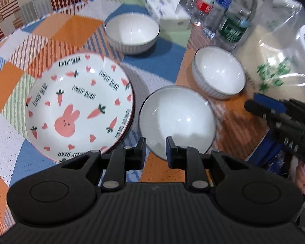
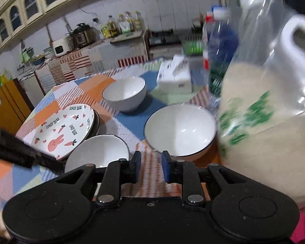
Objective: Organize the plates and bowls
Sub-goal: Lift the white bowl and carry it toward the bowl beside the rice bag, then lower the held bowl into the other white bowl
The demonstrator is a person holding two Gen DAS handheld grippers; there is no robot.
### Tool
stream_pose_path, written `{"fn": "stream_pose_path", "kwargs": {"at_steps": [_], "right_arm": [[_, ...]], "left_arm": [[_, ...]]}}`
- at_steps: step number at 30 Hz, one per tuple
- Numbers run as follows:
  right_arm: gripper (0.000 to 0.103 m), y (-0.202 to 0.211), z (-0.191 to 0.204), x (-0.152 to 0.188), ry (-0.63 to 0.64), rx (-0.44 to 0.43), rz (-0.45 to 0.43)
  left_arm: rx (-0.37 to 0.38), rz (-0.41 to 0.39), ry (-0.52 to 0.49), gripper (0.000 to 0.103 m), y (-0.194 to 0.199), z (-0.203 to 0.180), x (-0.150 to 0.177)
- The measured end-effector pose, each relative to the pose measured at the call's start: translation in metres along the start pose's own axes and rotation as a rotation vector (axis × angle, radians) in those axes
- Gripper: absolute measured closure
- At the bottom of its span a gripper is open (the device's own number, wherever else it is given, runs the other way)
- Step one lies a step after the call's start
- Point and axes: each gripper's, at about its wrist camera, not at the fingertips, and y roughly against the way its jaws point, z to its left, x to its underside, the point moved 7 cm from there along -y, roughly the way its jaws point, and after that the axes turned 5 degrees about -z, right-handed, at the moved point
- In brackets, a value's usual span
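Note:
A stack of bunny-and-carrot plates (image 1: 79,105) sits on the left of the patchwork tablecloth, also in the right wrist view (image 2: 65,130). Three white bowls stand nearby: a near one (image 1: 177,118), a right one (image 1: 218,72) and a far one (image 1: 132,32). My left gripper (image 1: 156,148) is open and empty, its fingers just short of the near bowl's rim. My right gripper (image 2: 151,162) is open and empty, just before the right bowl (image 2: 181,130), with the near bowl (image 2: 97,152) to its left and the far bowl (image 2: 125,92) behind. The right gripper (image 1: 274,109) shows at the left view's right edge.
A large plastic jug of rice (image 1: 274,50) stands at the right, close beside the right gripper (image 2: 264,111). Water bottles (image 1: 233,20) and a tissue box (image 1: 168,10) stand at the table's far side. A kitchen counter (image 2: 122,40) lies beyond the table.

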Motion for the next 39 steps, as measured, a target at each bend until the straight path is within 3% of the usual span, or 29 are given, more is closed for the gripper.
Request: {"fn": "stream_pose_path", "kwargs": {"at_steps": [6,9,14,16,21,27,35,39], "right_arm": [[0.061,0.031,-0.008,0.003,0.148,0.064,-0.091],[0.053,0.034,-0.009,0.009,0.161,0.043,-0.094],[0.04,0.015,-0.007,0.02,0.162,0.07,-0.06],[0.029,0.007,-0.006,0.025,0.148,0.092,-0.058],[0.028,-0.025,-0.01,0.03,0.061,0.15,-0.022],[0.028,-0.052,-0.013,0.038,-0.031,0.163,-0.01],[0.028,-0.066,-0.023,0.042,-0.19,0.143,-0.003],[0.028,-0.072,-0.023,0.043,-0.211,0.152,-0.022]], "left_arm": [[-0.013,-0.11,-0.037,0.08,0.024,-0.016,-0.016],[-0.011,-0.152,-0.065,0.077,0.028,-0.027,-0.024],[0.015,-0.215,-0.088,0.058,0.02,-0.042,-0.041],[0.033,-0.22,-0.071,0.054,0.009,-0.044,-0.049],[0.08,-0.18,-0.051,0.052,-0.03,-0.049,-0.073],[0.074,-0.106,-0.09,0.055,-0.081,-0.052,-0.088],[0.122,-0.065,0.007,0.056,-0.117,-0.05,-0.1],[0.139,-0.054,0.045,0.06,-0.128,-0.05,-0.101]]}}
